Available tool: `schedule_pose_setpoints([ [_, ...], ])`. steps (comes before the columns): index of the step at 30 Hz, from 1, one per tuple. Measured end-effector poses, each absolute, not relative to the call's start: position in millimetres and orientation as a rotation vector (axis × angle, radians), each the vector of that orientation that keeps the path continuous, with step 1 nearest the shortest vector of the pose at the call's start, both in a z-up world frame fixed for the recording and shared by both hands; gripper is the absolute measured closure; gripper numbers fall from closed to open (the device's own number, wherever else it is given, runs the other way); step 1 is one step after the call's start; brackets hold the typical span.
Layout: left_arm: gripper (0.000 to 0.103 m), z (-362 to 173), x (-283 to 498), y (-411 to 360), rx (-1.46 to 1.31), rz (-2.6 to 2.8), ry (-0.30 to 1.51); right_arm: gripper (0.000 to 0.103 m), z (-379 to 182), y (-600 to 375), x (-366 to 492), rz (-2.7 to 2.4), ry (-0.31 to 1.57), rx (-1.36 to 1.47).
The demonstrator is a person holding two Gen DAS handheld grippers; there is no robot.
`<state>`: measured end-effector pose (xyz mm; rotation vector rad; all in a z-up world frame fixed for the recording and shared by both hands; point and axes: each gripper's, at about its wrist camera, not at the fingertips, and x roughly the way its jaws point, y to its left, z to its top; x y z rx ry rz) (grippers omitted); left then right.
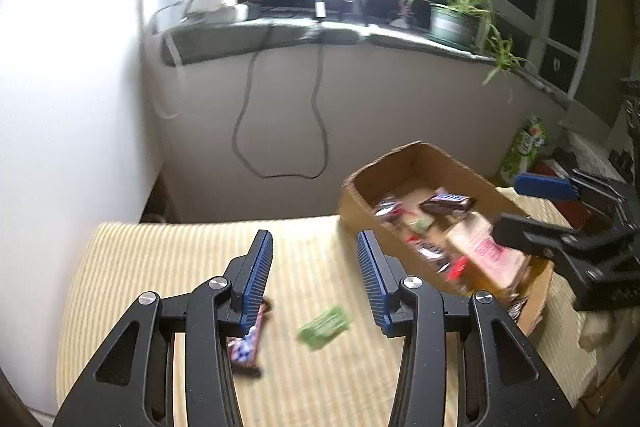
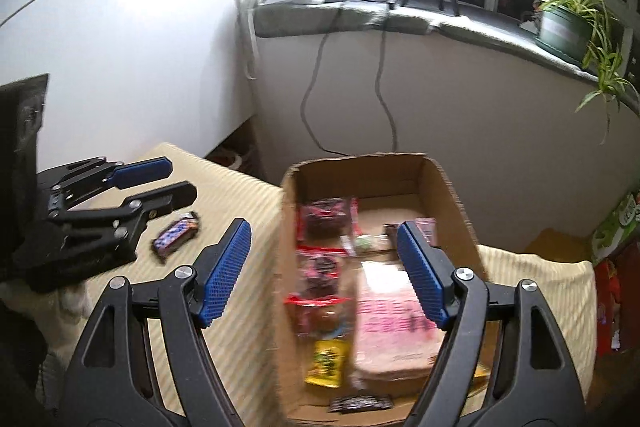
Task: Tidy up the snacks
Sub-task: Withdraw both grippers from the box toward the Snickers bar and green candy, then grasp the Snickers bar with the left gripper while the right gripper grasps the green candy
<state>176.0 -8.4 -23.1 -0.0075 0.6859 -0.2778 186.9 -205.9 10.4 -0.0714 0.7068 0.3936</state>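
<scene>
An open brown cardboard box [image 2: 440,183] sits on a table covered with a pale yellow striped cloth [image 1: 168,259], and everything else here sits in relation to that box. Inside it lies a jumble of wrapped snacks: a large pink-printed packet [image 2: 394,323] on the right side, dark red-edged packets [image 2: 320,215] along the left wall, a small yellow pouch [image 2: 330,361] toward the near end, and a dark brown chocolate bar [image 1: 448,203] toward the far end.

The right gripper [image 2: 324,267] hangs over the near end of the box with its blue-padded fingers [image 2: 420,267] spread wide, one jaw over the cloth outside the left wall and the other above the pink packet; nothing is between them.

The left gripper [image 1: 316,275] hovers to the left of the box over bare cloth, its jaws partly apart and pinching nothing. Two snacks still lie outside the box, left of it on the cloth: a small green sachet [image 1: 324,327] and a blue-and-white patterned bar with a brown wrapper end [image 1: 248,343], the bar partly hidden behind the left gripper's left finger.

Beyond the box, a grey stone windowsill [image 2: 480,27] carries a green potted spider plant [image 2: 564,23].
</scene>
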Motion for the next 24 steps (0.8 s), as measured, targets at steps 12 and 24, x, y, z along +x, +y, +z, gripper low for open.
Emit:
schedule_pose_setpoints([
  [12,0.060,-54,165,40,-0.074,-0.233,0.741,0.025,-25,-133,160,0.511,0.788,-0.067],
  [24,0.060,-89,174,44,-0.055,-0.283,0.813,0.025,-86,-91,169,0.387,0.875,-0.159],
])
